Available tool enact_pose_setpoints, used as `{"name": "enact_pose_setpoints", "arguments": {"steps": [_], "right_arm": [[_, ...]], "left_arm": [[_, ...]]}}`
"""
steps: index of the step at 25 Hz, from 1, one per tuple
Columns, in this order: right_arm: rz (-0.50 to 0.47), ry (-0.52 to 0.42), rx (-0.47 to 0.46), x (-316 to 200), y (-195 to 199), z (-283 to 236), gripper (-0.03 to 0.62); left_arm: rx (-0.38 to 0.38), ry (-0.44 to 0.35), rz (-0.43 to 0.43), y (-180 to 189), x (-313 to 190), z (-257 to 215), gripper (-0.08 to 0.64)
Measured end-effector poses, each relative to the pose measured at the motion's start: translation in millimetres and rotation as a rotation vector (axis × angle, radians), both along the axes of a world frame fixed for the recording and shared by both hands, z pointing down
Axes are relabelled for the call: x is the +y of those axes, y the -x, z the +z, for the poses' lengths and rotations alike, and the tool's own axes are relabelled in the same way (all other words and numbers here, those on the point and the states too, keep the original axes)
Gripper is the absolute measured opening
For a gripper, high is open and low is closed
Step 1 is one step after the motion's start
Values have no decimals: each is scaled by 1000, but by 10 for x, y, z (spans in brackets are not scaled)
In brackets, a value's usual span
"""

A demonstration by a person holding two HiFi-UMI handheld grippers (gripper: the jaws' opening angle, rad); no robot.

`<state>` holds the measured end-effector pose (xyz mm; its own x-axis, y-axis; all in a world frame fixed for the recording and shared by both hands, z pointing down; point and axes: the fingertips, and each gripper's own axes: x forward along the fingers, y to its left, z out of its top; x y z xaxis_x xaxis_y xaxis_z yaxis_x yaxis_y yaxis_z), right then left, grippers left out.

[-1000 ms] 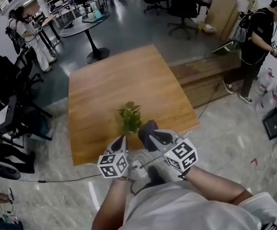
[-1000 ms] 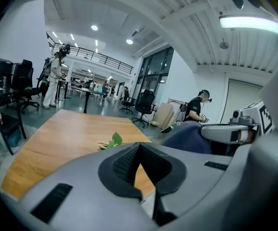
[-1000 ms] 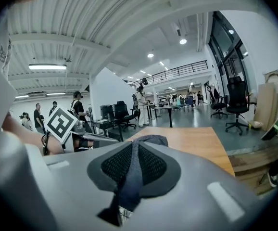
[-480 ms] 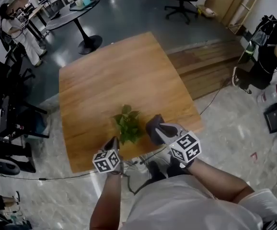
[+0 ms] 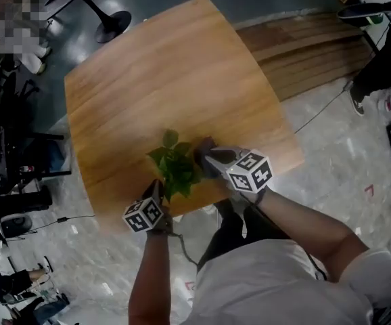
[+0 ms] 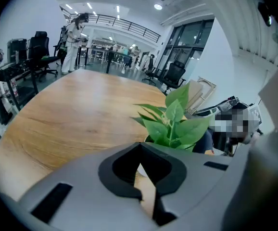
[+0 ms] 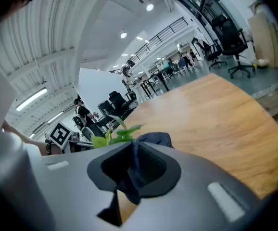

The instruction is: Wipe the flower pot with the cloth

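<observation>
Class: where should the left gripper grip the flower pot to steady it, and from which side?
Probably the flower pot by its white wall, below the rim, from the near left: the leaves cover its top, and the right gripper with the cloth occupies its right side.

- The wooden table [image 5: 155, 73] in front of you has a wide, bare top.
- Past its far corner you can see the round black foot of a pedestal table [image 5: 111, 24].
- On your right, long wooden boards [image 5: 304, 42] lie stacked on the floor, near a thin dark cable [image 5: 320, 112].
- Black office chairs [image 7: 228, 37] stand beyond the table.
- A person in white [image 6: 74, 36] stands far off.
</observation>
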<state>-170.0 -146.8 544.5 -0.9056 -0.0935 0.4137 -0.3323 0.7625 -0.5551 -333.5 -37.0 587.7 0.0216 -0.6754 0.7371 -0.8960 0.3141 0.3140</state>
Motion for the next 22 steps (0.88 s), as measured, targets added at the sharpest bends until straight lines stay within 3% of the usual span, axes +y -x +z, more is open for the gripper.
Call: {"name": "enact_pose_setpoints", "arguments": {"steps": [6, 22], "right_arm": [[-31, 94, -24, -33, 306, 635, 43], [-36, 135, -52, 36, 400, 797, 43]], "left_arm": [[52, 46, 53, -30, -103, 333, 5], [168, 137, 187, -245, -113, 331, 33]]}}
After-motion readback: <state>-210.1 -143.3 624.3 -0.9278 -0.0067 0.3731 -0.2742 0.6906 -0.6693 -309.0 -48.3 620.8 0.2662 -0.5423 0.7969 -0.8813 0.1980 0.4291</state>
